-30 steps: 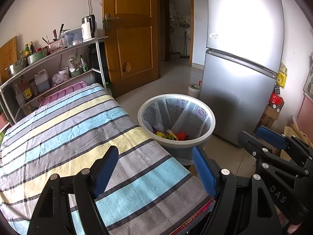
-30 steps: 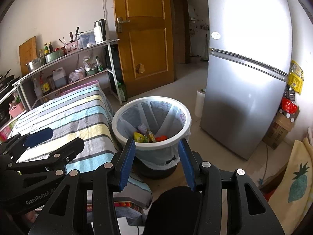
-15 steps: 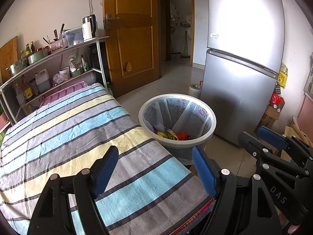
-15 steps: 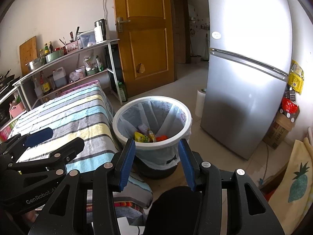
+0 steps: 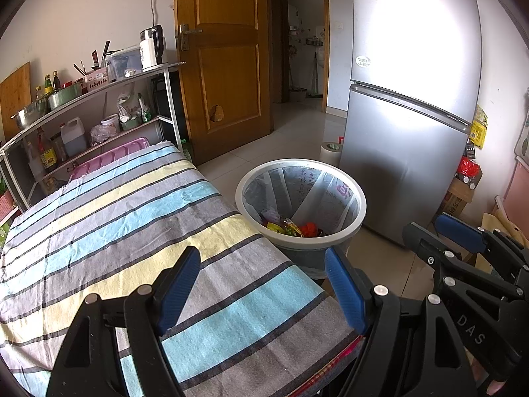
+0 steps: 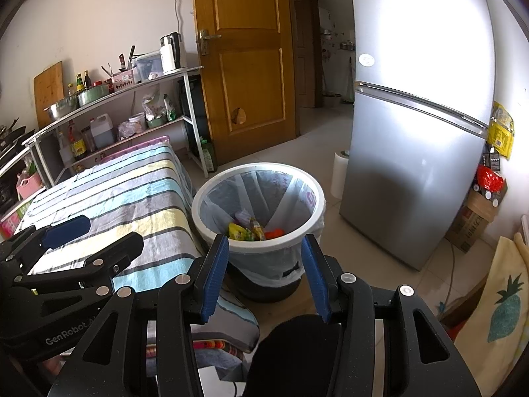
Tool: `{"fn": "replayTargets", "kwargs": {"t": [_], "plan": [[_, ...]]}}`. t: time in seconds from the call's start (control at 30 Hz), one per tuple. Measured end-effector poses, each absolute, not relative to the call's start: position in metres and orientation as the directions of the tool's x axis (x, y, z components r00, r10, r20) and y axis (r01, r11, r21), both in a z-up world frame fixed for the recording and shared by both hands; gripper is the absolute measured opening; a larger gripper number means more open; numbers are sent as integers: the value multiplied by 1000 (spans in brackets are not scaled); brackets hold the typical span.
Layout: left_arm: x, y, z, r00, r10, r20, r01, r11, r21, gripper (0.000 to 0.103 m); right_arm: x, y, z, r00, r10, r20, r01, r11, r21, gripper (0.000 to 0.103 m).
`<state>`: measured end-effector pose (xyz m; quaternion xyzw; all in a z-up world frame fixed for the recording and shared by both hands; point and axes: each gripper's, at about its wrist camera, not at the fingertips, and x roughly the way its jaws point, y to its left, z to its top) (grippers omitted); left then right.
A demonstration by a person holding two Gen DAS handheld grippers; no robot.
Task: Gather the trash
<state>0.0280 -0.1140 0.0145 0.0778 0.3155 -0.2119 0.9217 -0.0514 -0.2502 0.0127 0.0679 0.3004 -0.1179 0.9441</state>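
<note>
A: Left claw (image 5: 263, 284)?
B: Angled down over the striped cloth-covered surface (image 5: 132, 231), blue pads (image 5: 178, 287) apart, nothing between them.

A: Right claw (image 6: 264, 268)?
B: Same downward tilt, pads spread, empty, aimed at the round white-rimmed trash bin with a clear plastic liner (image 6: 258, 198).

A: Bin's position?
B: On the tiled floor at the surface's corner, about 1 o'clock from the left claw, 12 from the right. Yellow and red wrappers (image 6: 251, 231) lie inside. Silver fridge (image 6: 413, 132) at 2 o'clock.
</note>
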Motion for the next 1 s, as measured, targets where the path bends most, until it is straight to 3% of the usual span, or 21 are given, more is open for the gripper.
{"fn": "replayTargets", "kwargs": {"t": [1.0], "plan": [[28,-114,15,712,-340,-615,439,898,12,79,-53,-249,11,791,-181,-585,263,963,58,47]]}}
